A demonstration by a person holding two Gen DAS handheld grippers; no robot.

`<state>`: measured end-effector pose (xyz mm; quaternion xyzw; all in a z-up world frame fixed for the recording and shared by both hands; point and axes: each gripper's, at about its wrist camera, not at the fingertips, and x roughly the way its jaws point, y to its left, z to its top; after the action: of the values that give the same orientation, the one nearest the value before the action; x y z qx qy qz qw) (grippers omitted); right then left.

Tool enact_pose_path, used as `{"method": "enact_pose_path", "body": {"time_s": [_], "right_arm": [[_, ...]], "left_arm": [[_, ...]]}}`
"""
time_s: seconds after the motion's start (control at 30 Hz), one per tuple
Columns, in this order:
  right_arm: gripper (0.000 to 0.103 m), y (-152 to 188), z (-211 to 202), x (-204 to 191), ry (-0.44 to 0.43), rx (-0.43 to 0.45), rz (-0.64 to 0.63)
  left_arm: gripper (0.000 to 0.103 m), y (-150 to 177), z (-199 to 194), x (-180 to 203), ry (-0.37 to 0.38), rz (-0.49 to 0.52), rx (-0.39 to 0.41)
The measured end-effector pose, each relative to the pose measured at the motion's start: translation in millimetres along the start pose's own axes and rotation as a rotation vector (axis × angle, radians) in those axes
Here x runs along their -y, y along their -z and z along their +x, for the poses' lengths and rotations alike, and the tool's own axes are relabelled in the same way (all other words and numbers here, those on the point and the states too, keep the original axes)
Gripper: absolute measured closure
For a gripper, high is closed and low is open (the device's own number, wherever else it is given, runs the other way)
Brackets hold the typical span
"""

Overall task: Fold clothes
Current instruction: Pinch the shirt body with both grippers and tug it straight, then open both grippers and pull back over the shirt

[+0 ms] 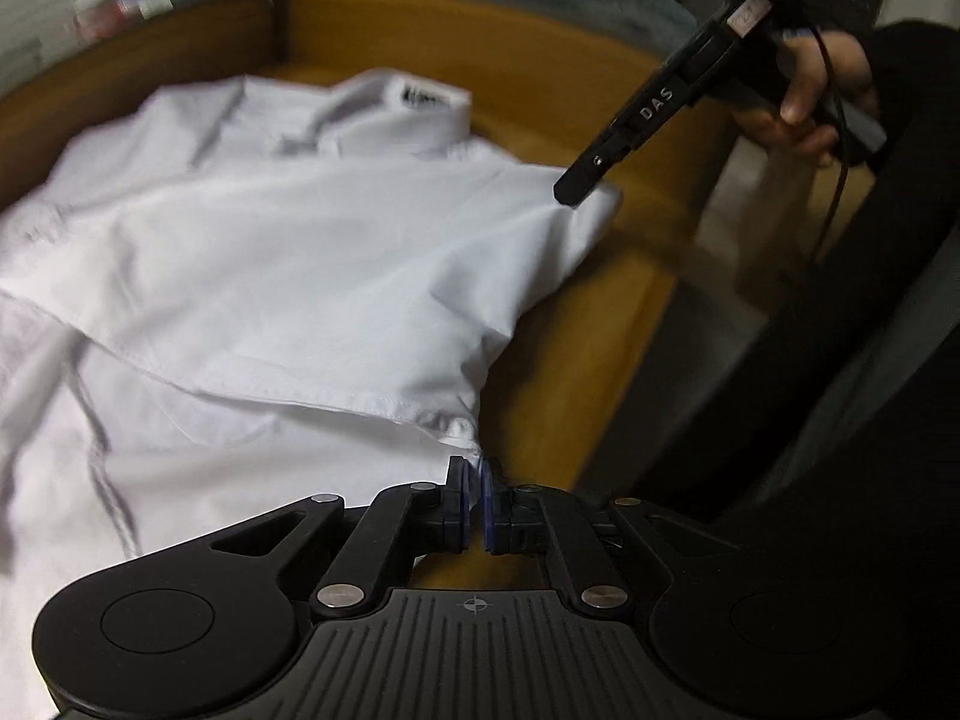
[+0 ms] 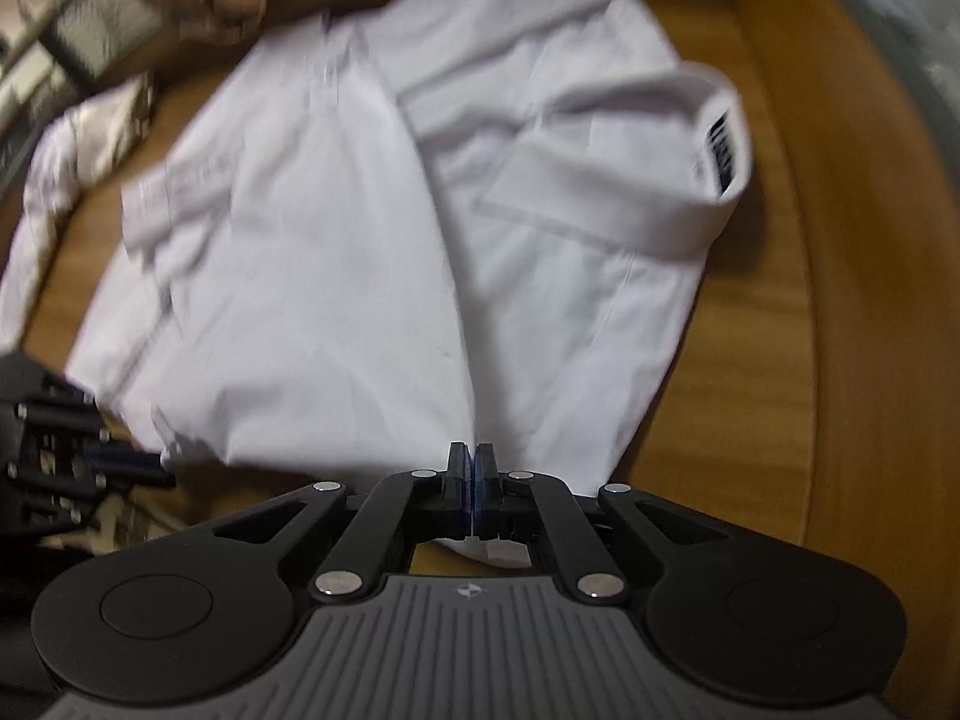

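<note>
Now the white dress shirt (image 1: pixel 252 252) lies partly folded on the wooden surface (image 1: pixel 576 360), its collar (image 1: pixel 414 108) at the far end. Left hand-held gripper (image 1: pixel 477 480) is nearly closed, pinching a shirt edge, while the right hand-held gripper (image 2: pixel 474 468), held in a hand (image 1: pixel 804 102), is clamped on the shirt's near fold.
</note>
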<state>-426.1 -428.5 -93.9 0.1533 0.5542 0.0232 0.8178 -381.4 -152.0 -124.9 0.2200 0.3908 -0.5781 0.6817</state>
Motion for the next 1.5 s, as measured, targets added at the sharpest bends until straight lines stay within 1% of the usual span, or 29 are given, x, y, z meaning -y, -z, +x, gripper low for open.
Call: {"method": "enact_pose_path", "body": {"time_s": [0.03, 0.07, 0.1, 0.13, 0.17, 0.2, 0.27, 0.33, 0.37, 0.4, 0.43, 0.47, 0.5, 0.67, 0.73, 0.8, 0.9, 0.93, 1.03, 1.1, 1.13, 1.2, 1.23, 1.27, 1.3, 1.4, 1.5], "right_arm": [[0.098, 0, 3, 0, 0.003, -0.008, -0.004], [0.095, -2, 3, -1, 0.002, -0.006, -0.007], [0.087, -5, 3, 0, -0.005, -0.001, -0.005], [0.078, -9, 4, 1, -0.016, 0.007, 0.004], [0.063, -13, 4, 2, -0.025, 0.016, 0.013], [0.06, -15, 6, 3, -0.027, 0.023, 0.025], [0.061, -20, 9, 6, -0.03, 0.038, 0.05], [0.069, -24, 13, 9, -0.033, 0.053, 0.074], [0.082, -27, 14, 10, -0.035, 0.06, 0.086], [0.093, -29, 16, 12, -0.037, 0.068, 0.098], [0.096, -30, 14, 12, -0.042, 0.08, 0.108], [0.101, -30, 12, 11, -0.046, 0.093, 0.107], [0.102, -31, 8, 8, -0.043, 0.103, 0.096], [0.103, -37, -17, 4, -0.039, 0.138, 0.083], [0.103, -37, -22, 5, -0.016, 0.126, 0.08], [0.103, -32, -15, 8, -0.001, 0.084, 0.07], [0.103, -23, 4, 8, 0.01, 0.001, 0.047], [0.103, -21, 8, 7, 0.016, -0.015, 0.033], [0.103, -15, 15, 8, 0.014, -0.048, 0.021], [0.101, -15, 16, 7, 0.027, -0.056, 0.003], [0.099, -15, 15, 6, 0.034, -0.058, -0.005], [0.094, -14, 10, 2, 0.053, -0.039, -0.008], [0.09, -14, 7, 0, 0.062, -0.028, -0.01], [0.082, -14, 2, -3, 0.071, -0.009, -0.006], [0.075, -14, -2, -6, 0.081, 0.011, -0.003], [0.061, -14, -18, -20, 0.112, 0.075, -0.002], [0.055, -13, -22, -43, 0.11, 0.116, 0.031]], "left_arm": [[0.093, -1, -1, -2, 0.009, -0.022, 0.006], [0.089, -1, -1, -3, 0.017, -0.045, 0.011], [0.08, -2, -2, -5, 0.026, -0.067, 0.017], [0.075, -2, -3, -6, 0.035, -0.089, 0.022], [0.067, -4, -3, -9, 0.039, -0.117, 0.034], [0.066, -5, -2, -12, 0.043, -0.156, 0.047], [0.066, -7, 0, -19, 0.054, -0.242, 0.07], [0.066, -9, 1, -26, 0.066, -0.329, 0.093], [0.066, -10, 2, -30, 0.072, -0.372, 0.105], [0.069, -11, 3, -33, 0.077, -0.415, 0.116], [0.075, -12, 4, -37, 0.083, -0.459, 0.128], [0.091, -11, 4, -37, 0.086, -0.456, 0.128], [0.093, -11, 3, -35, 0.087, -0.429, 0.122], [0.094, -7, -3, -26, 0.093, -0.294, 0.092], [0.094, -5, -5, -22, 0.096, -0.24, 0.08], [0.095, 2, 3, -19, 0.099, -0.201, 0.043], [0.095, 8, 13, -15, 0.1, -0.174, 0.006], [0.095, 10, 14, -15, 0.101, -0.171, 0.003], [0.094, 12, 15, -15, 0.105, -0.175, 0.004], [0.092, 8, 15, -19, 0.112, -0.201, -0.009], [0.09, 5, 15, -22, 0.116, -0.217, -0.017], [0.079, 0, 6, -30, 0.124, -0.248, -0.007], [0.075, -2, 1, -33, 0.128, -0.263, 0.001], [0.07, -3, -7, -37, 0.124, -0.276, 0.009], [0.067, -3, -16, -41, 0.115, -0.287, 0.017], [0.062, -5, -45, -58, 0.079, -0.319, 0.045], [0.06, -10, -66, -84, 0.034, -0.368, 0.073]]}}
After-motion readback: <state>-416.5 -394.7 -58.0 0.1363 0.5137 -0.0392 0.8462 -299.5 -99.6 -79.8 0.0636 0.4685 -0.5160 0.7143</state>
